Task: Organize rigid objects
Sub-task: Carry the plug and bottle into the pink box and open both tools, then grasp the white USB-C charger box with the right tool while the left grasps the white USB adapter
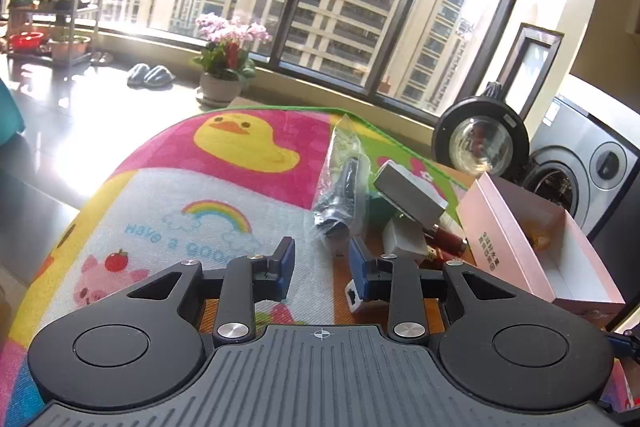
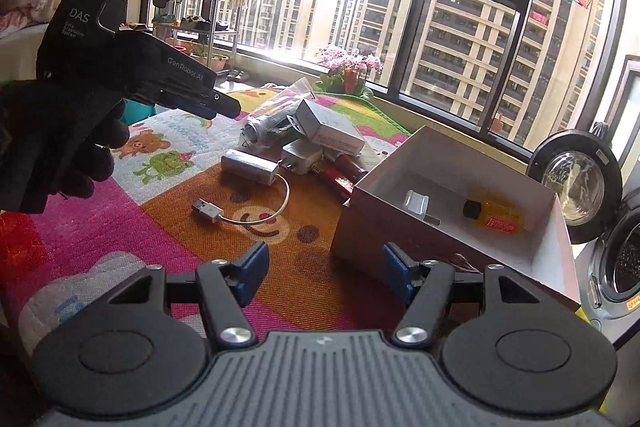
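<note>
- Left wrist view: left gripper (image 1: 322, 269) released, nothing between its pads, hovering short of the clutter beside the pink box (image 1: 532, 239), likely lining up a pick. Grey carton (image 1: 410, 197) lying tilted atop that clutter.
- Right wrist view: right gripper (image 2: 324, 277) released and empty just before the box, 2 items inside; white adapter (image 2: 250, 165) left of the box.

Strong daylight enters through the large dark-framed window (image 1: 352, 27), blowing out the upper left of both views to white. Glare washes over the glossy dark floor (image 1: 60, 131) and fades the near edge of the colourful cartoon-print mat (image 1: 224, 195). The gloved hand (image 2: 60, 147) is backlit, nearly silhouetted. Fisheye distortion bends the window frames and tower blocks outside toward the edges. Focus is mostly sharp; shadows under the small items are soft.
</note>
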A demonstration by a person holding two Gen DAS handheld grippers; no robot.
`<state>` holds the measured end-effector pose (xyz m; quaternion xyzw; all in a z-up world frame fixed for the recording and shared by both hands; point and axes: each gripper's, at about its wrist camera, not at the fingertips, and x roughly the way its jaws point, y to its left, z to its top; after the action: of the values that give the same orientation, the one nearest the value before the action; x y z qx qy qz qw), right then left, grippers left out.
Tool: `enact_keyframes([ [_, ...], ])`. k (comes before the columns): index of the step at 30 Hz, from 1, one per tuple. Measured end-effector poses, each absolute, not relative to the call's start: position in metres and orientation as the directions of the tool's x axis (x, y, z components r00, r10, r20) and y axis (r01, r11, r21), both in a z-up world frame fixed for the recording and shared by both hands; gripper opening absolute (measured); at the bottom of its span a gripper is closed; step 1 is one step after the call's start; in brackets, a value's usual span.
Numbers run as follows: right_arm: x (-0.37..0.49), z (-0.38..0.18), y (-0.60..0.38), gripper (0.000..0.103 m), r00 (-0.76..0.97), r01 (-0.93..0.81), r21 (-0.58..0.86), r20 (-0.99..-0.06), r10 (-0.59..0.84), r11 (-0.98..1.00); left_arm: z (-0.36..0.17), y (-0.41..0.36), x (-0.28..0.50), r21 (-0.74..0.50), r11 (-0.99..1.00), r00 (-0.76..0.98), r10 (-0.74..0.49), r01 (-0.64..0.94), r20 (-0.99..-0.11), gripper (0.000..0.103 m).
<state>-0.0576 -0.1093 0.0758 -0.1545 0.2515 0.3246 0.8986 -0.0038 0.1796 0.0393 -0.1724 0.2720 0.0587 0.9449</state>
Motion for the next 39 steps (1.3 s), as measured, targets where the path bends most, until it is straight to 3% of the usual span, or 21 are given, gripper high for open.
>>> enact_keyframes([
  [5,-0.024,0.087,-0.061,0.063,0.61,-0.687,-0.041,-0.575,0.545,0.726,0.034,0.182,-0.014,-0.252,0.961,0.849,-0.037,-0.114,-0.527,0.033],
  [8,0.008,0.102,-0.038,0.063,0.6,-0.687,-0.027,-0.586,0.546,0.726,0.031,0.171,-0.013,-0.229,0.972,0.834,-0.169,0.052,-0.526,0.033],
  [13,0.101,0.115,0.001,0.066,0.53,-0.657,0.04,-0.685,0.499,0.753,0.032,0.153,0.015,-0.183,0.957,0.792,-0.288,0.223,-0.539,0.033],
  [19,0.18,0.102,0.017,0.066,0.459,-0.503,0.223,-0.75,0.476,0.835,0.025,0.146,0.052,-0.145,0.946,0.746,-0.32,0.292,-0.585,0.033],
  [23,0.212,0.079,0.024,0.067,0.395,-0.399,0.327,-0.782,0.483,0.857,0.013,0.149,0.061,-0.191,0.936,0.711,-0.349,0.295,-0.611,0.034],
  [30,0.203,0.074,0.034,0.072,0.336,-0.48,0.323,-0.791,0.511,0.816,0.005,0.143,0.031,-0.219,0.91,0.664,-0.407,0.352,-0.627,0.034],
  [33,0.174,0.076,0.039,0.073,0.371,-0.582,0.219,-0.785,0.495,0.783,0.007,0.142,0.016,-0.242,0.905,0.66,-0.422,0.351,-0.621,0.034],
  [35,0.154,0.081,0.038,0.067,0.398,-0.633,0.16,-0.772,0.496,0.757,0.009,0.145,0.006,-0.256,0.905,0.664,-0.423,0.34,-0.617,0.034],
  [37,0.136,0.087,0.036,0.05,0.409,-0.674,0.117,-0.763,0.5,0.73,0.009,0.144,-0.002,-0.254,0.909,0.666,-0.416,0.331,-0.62,0.034],
  [39,0.12,0.093,0.029,0.041,0.381,-0.704,0.131,-0.76,0.527,0.698,0.01,0.144,-0.008,-0.253,0.907,0.66,-0.419,0.336,-0.624,0.034],
])
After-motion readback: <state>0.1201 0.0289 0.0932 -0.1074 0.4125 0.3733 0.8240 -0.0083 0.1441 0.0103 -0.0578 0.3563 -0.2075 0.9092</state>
